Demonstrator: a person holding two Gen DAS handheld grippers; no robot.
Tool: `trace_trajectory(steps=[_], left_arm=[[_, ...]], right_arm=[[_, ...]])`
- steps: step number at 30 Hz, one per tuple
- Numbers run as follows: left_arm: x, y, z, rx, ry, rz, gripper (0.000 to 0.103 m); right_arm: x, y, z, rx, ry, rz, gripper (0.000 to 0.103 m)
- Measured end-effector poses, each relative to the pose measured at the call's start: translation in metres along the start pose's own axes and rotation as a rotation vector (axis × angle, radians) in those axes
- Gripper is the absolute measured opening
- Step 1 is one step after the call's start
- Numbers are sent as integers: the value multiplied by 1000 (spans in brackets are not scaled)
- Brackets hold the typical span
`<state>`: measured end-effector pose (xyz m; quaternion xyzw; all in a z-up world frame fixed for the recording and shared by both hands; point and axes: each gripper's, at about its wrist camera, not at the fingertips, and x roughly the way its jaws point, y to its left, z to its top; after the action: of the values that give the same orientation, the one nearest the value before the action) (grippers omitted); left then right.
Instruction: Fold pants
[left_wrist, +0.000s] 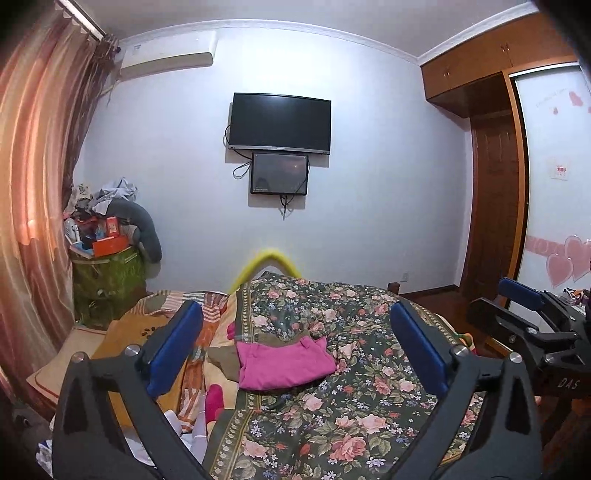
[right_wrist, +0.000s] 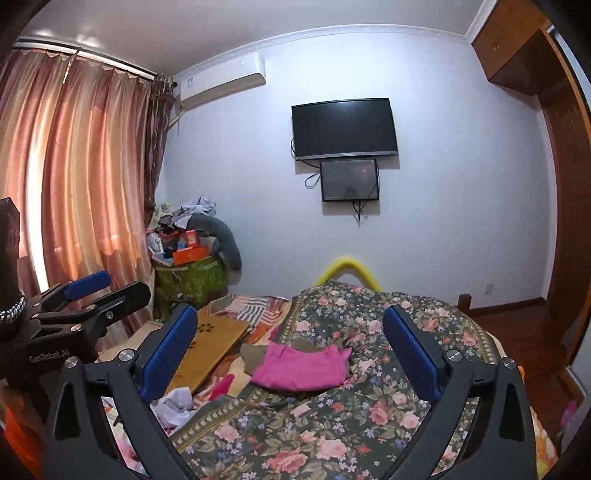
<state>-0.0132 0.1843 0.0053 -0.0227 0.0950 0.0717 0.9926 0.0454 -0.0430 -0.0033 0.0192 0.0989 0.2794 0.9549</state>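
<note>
The bed (left_wrist: 369, 406) fills the lower half of both views, spread with a dark floral quilt (right_wrist: 332, 435). The wall beyond carries a TV (left_wrist: 279, 123) with a smaller screen (left_wrist: 279, 173) under it. Curtains (right_wrist: 74, 184) hang at the left, and a wardrobe (left_wrist: 480, 147) stands at the right. A green bin (left_wrist: 107, 284) heaped with boxes and clothes sits in the corner.

The pants (left_wrist: 282, 363) lie on the quilt near the middle of the bed, a compact pink bundle that already looks folded into a rough rectangle, resting partly on an olive cloth (left_wrist: 221, 360).

Both tongs stand wide and empty. The left tongs (left_wrist: 295, 347) frame the pants from a little way back without touching them. The right tongs (right_wrist: 291, 354) do the same alongside. Each shows at the edge of the other's view.

By my reading the fold is done, or nearly so, and the bundle has been let go. If another fold is wanted, the next move calls for bringing both tongs forward and down to one edge, pinching all layers together and carrying that edge across evenly.

Little stands in the way. The olive cloth under the bundle could be caught up with it, and the soft, rumpled quilt may drag on the fabric. The tan board (right_wrist: 207, 347) and white crumpled cloth (right_wrist: 177, 402) at the left lie apart from the pants.
</note>
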Motion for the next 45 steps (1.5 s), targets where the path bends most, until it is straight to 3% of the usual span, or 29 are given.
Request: trace_trajectory(steps=[45], left_arm=[[9, -1, -9, 30, 28, -8, 103]], right_arm=[[0, 4, -1, -18, 21, -26, 102]])
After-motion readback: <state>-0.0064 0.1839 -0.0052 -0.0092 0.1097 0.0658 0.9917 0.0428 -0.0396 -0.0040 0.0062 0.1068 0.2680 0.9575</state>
